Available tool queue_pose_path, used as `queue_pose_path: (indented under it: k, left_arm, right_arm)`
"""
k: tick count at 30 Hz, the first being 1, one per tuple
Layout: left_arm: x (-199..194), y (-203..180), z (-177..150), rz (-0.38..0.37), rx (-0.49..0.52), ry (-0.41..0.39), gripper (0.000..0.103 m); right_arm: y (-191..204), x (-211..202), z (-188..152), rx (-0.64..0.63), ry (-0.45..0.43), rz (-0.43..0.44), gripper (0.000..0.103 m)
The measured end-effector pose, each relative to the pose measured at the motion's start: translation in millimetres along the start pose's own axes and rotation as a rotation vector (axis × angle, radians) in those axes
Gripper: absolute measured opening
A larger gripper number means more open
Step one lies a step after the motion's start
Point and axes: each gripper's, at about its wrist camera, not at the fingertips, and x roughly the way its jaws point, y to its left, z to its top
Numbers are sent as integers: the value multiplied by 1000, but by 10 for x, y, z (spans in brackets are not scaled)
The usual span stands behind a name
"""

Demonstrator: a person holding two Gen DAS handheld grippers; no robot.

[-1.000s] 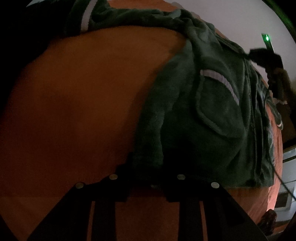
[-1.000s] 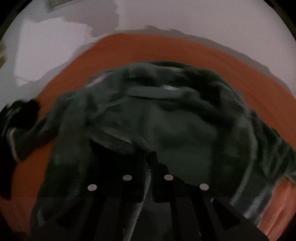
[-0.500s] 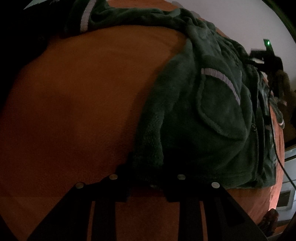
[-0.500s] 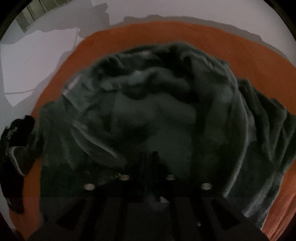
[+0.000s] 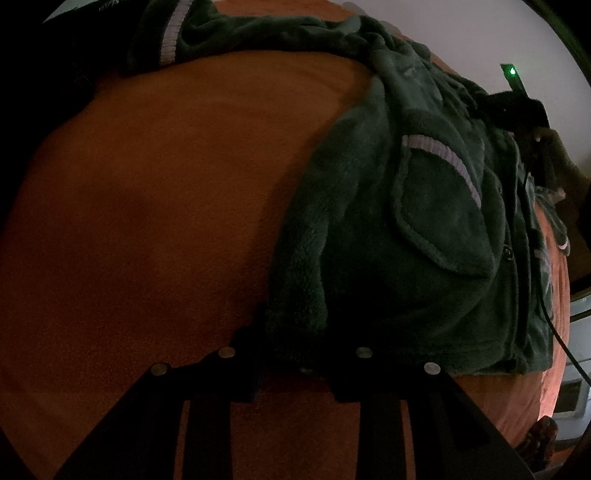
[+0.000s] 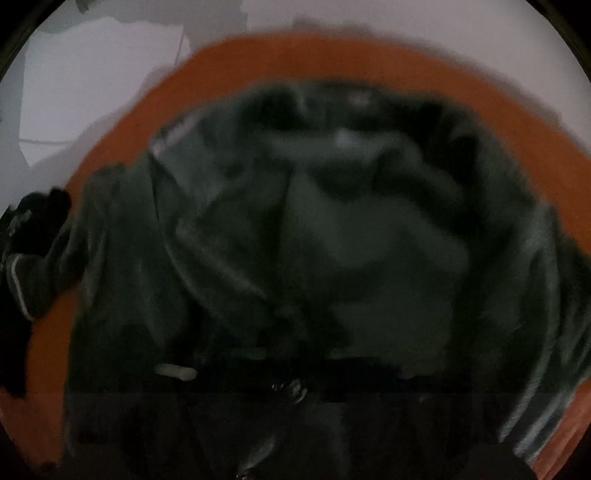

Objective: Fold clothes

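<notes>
Both grippers work a green fleece jacket (image 5: 424, 240) on an orange cover (image 5: 166, 203): left gripper (image 5: 295, 365) pinching its hem, right gripper (image 6: 295, 387) pressed together amid blurred folds.

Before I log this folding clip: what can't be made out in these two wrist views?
- Right wrist view: motion blur smears the green fleece garment; the right gripper is lost in darkness, so any grip is unreadable.
- Left wrist view: the garment's hem hides where the left gripper meets it.
- Left wrist view: the frame's top-left is black; the sleeve cuff runs into it.
</notes>
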Motion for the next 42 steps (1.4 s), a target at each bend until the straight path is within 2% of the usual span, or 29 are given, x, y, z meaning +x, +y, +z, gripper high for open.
queue_pose_path:
  k: [7, 13, 16, 18, 20, 22, 23, 24, 29, 31, 33, 35, 36, 38, 40, 42]
  left_arm:
    - [29, -70, -78, -1, 5, 4, 30]
    - [-54, 90, -176, -9, 2, 7, 30]
    - [-79, 89, -208, -8, 4, 5, 30]
    - [-104, 85, -239, -6, 5, 5, 30]
    - [-108, 76, -235, -1, 9, 5, 30]
    - [-117, 78, -211, 3, 9, 8, 30]
    - [-121, 80, -199, 5, 9, 9, 30]
    - [-119, 87, -193, 8, 11, 10, 30]
    - [-96, 17, -207, 15, 13, 12, 30]
    - [-89, 14, -196, 17, 7, 13, 30]
    - [-86, 7, -195, 21, 3, 12, 30]
    - [-85, -1, -196, 26, 1, 11, 30]
    - [-87, -4, -196, 27, 2, 11, 30]
    - [-90, -7, -191, 28, 0, 14, 30]
    - [-94, -5, -183, 26, -3, 18, 30]
    - [-96, -4, -179, 24, -4, 21, 30]
  right_arm:
    - [-231, -426, 50, 55, -124, 22, 2]
    - [-370, -488, -10, 79, -115, 20, 2]
    - [-469, -342, -10, 128, -27, 41, 3]
    - [-496, -308, -1, 131, -9, 14, 3]
    - [-443, -334, 20, 89, -33, -25, 5]
    - [-302, -356, 80, 25, -65, -36, 26]
    - [-210, -348, 117, -10, -72, -23, 50]
    - [-118, -339, 153, -45, -79, -9, 60]
    - [428, -179, 278, -297, -91, -83, 59]
    - [568, -54, 310, -367, -71, -139, 44]
    - [685, 91, 350, -426, -39, -198, 22]
    - [688, 231, 397, -434, 15, -238, 13]
    - [663, 220, 411, -425, 8, -250, 8]
    - [535, 67, 459, -353, -53, -252, 7]
    - [203, -201, 519, -163, -137, -199, 6]
    - [-208, -342, 539, 34, -172, -159, 5]
